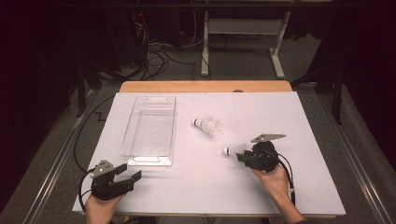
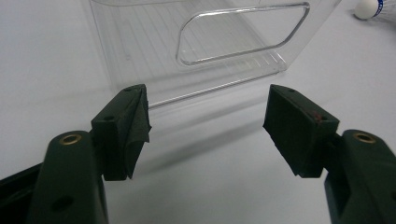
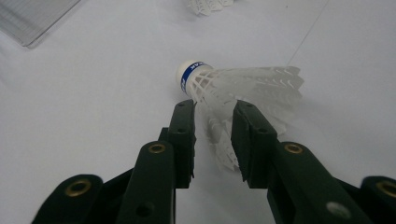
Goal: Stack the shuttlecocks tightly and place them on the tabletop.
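Note:
A white shuttlecock (image 1: 233,150) (image 3: 224,86) with a blue band on its cork lies on its side right of the table's middle. My right gripper (image 1: 241,156) (image 3: 212,135) is shut on the lower part of its plastic skirt, cork pointing away to the left. A second shuttlecock (image 1: 208,124) (image 3: 208,5) lies farther off, near the middle. My left gripper (image 1: 131,174) (image 2: 205,126) rests open at the front left, nothing between its pads, just short of the near end of a clear plastic tray (image 1: 149,162) (image 2: 233,37).
The tray (image 3: 32,18) is long, reaches toward the table's back left and holds nothing. A white sheet (image 1: 299,186) covers the table, with a wooden edge (image 1: 205,86) at the far side. A cork tip (image 2: 371,8) of a shuttlecock peeks in at the left gripper view's top right.

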